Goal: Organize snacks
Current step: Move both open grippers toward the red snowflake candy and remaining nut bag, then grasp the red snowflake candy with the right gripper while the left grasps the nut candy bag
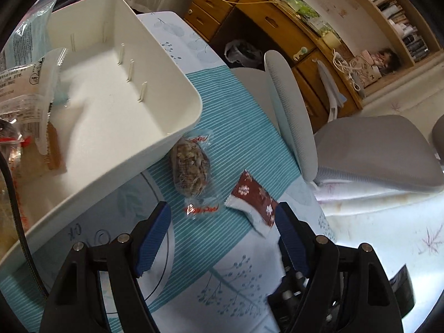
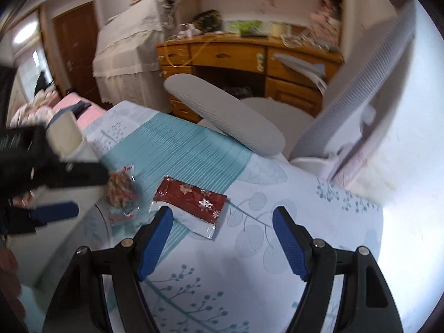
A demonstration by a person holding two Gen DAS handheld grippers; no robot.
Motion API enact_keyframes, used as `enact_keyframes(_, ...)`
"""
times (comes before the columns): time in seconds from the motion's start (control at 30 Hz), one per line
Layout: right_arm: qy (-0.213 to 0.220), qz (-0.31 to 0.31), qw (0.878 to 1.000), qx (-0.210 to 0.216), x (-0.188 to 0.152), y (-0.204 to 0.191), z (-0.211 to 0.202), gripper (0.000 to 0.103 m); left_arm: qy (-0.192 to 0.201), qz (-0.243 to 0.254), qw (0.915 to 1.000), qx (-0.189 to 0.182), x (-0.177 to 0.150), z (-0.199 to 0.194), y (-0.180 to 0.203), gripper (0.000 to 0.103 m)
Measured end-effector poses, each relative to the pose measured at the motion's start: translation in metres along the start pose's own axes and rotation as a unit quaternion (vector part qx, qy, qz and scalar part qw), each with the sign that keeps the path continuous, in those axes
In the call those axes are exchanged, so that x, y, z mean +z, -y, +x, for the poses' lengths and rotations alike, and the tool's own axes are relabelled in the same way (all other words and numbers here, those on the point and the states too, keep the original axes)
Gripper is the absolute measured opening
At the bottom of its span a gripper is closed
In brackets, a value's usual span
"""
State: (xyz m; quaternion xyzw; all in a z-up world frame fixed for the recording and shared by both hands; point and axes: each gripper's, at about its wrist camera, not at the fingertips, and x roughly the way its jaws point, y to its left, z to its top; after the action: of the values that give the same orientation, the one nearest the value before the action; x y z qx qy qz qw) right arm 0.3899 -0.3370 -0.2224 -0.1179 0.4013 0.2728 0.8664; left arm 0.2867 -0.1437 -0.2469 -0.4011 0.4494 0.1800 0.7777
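Note:
A clear-wrapped brown nut snack (image 1: 190, 168) lies on the teal striped tablecloth just outside the white bin (image 1: 119, 88). A red snowflake-printed packet (image 1: 254, 198) lies to its right. My left gripper (image 1: 223, 219) is open and empty, hovering just short of both snacks. Several packaged snacks (image 1: 25, 83) sit in the bin's left end. In the right wrist view the red packet (image 2: 191, 197) lies just beyond my open, empty right gripper (image 2: 222, 222), with the nut snack (image 2: 120, 190) to its left. The left gripper (image 2: 52, 194) shows there at the left edge, blurred.
A grey office chair (image 1: 360, 152) stands against the table's far edge, also in the right wrist view (image 2: 230, 116). A wooden desk with drawers (image 2: 236, 55) stands behind it. The tablecloth (image 2: 291, 222) has a leaf print.

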Motion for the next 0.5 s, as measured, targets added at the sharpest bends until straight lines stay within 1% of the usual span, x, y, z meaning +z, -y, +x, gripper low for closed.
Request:
enact_keyframes(0.1, 0.004, -0.036, 0.999, -0.003, -0.004, -0.008, 0.008, 0.075, 0.012, -0.014, 0.9997, 0.014, 0.003, 0.008, 0.002, 0.076)
enact_keyframes(0.17, 0.005, -0.059, 0.998, -0.010, -0.005, -0.016, 0.012, 0.075, 0.009, -0.019, 0.9996, 0.021, 0.006, 0.013, 0.003, 0.076)
enact_keyframes(0.27, 0.006, -0.088, 0.996, -0.006, -0.006, -0.028, 0.020, 0.074, 0.006, -0.019, 0.9993, 0.032, 0.011, 0.021, 0.004, 0.076)
enact_keyframes(0.37, 0.004, -0.119, 0.993, -0.005, -0.006, -0.040, 0.029, 0.071, 0.001, -0.028, 0.9987, 0.042, 0.016, 0.028, 0.003, 0.076)
enact_keyframes(0.43, -0.002, -0.135, 0.991, -0.011, -0.007, -0.046, 0.035, 0.068, -0.009, -0.036, 0.9981, 0.050, 0.017, 0.034, 0.001, 0.076)
enact_keyframes(0.5, -0.006, -0.147, 0.989, -0.013, -0.008, -0.052, 0.040, 0.065, -0.009, -0.042, 0.9972, 0.062, 0.018, 0.037, -0.001, 0.073)
